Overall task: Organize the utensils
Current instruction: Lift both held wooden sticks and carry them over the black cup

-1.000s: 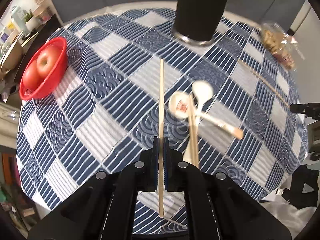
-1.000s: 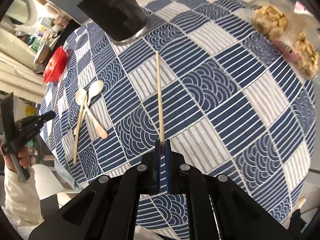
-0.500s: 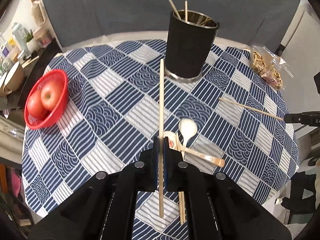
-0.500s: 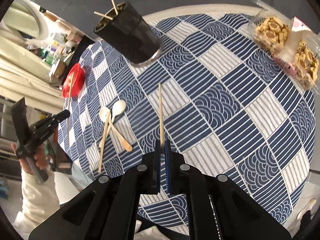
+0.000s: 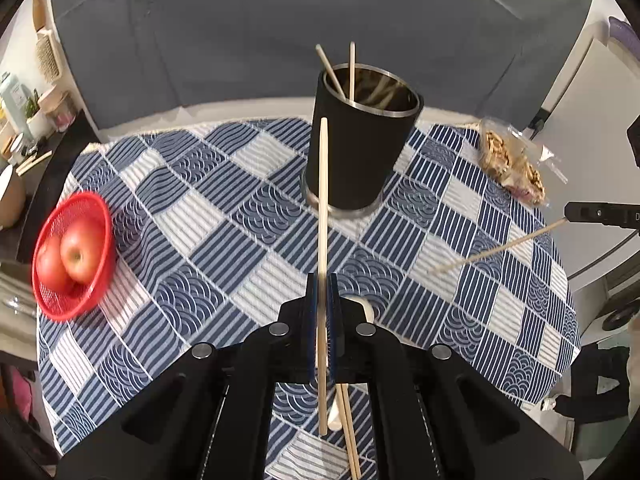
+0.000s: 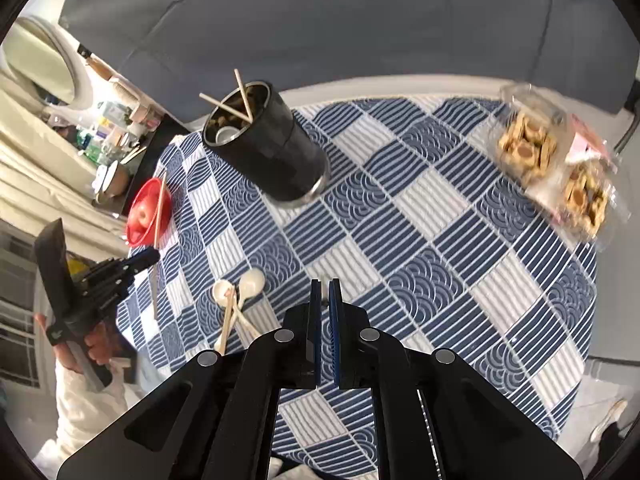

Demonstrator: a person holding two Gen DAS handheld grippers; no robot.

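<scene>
My left gripper (image 5: 323, 280) is shut on a wooden chopstick (image 5: 323, 208), held above the table and pointing at the black utensil cup (image 5: 358, 148), which holds several chopsticks. My right gripper (image 6: 325, 282) is nearly closed; the right wrist view shows nothing between its pads. In the left wrist view the right gripper (image 5: 576, 213) holds another chopstick (image 5: 496, 248) by its end, above the table at the right. Two white spoons (image 6: 244, 286) and a chopstick (image 6: 226, 326) lie on the checked cloth (image 6: 420, 240). The cup also shows in the right wrist view (image 6: 272, 152).
A red basket with apples (image 5: 72, 256) sits at the table's left edge. Packets of cookies (image 6: 556, 164) lie at the far right. A grey backdrop stands behind the round table. Cluttered shelves are at the far left.
Both grippers have risen and pulled back from the table, each lifting its chopstick. In the right wrist view the chopstick no longer shows ahead of the pads.
</scene>
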